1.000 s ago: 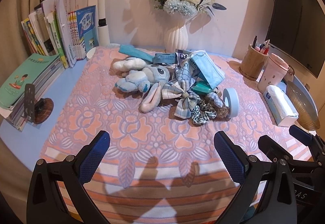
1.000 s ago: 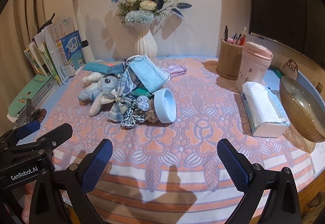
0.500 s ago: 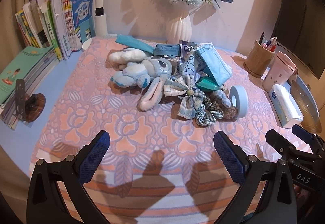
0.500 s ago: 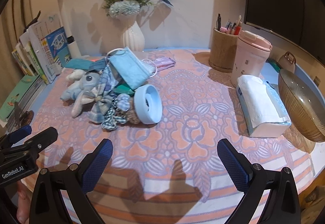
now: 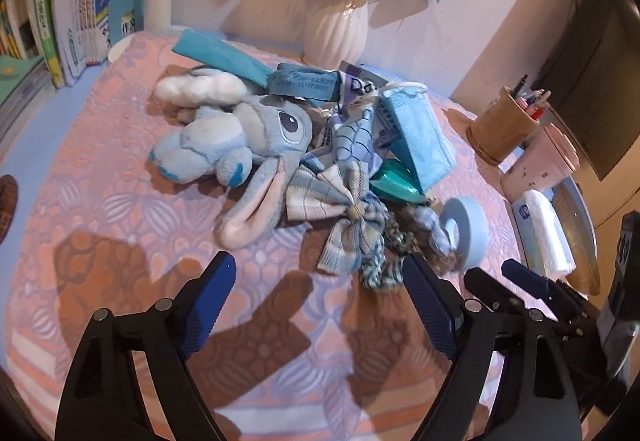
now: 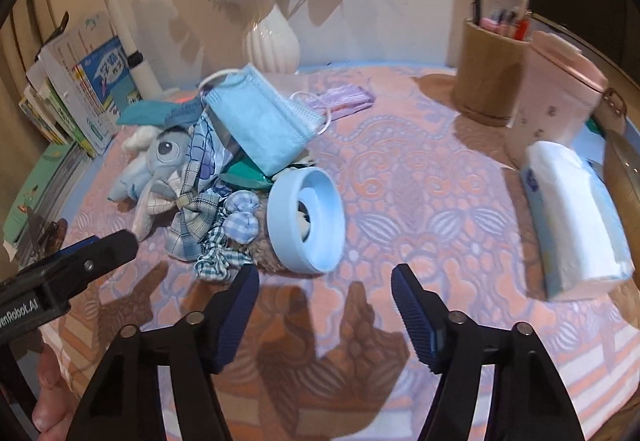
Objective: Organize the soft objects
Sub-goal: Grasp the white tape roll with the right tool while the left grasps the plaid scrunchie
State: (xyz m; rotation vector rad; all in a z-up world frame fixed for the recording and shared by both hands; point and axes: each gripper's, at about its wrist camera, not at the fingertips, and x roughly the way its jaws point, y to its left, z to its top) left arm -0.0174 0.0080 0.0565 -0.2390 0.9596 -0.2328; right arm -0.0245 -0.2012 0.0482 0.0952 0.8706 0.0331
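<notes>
A table spread with a pink and lilac patterned cloth is seen against a pale wall, with a white vase of flowers at the back; in the left wrist view, the left gripper is held above the cloth, its fingers spread and just narrowed, with only bare cloth between them; beyond the fingertips a heap of soft things is piled, a blue plush toy ahead of the left finger, a checked bow and a blue face mask ahead of the right one; a blue ring is propped just past the right finger, and the right gripper's tips are seen beside it.

In the right wrist view, the right gripper is seen with fingers parted and lately drawn closer, nothing between them; the ring lies just ahead between the fingertips, the heap beyond the left finger, a tissue pack well off the right finger.
</notes>
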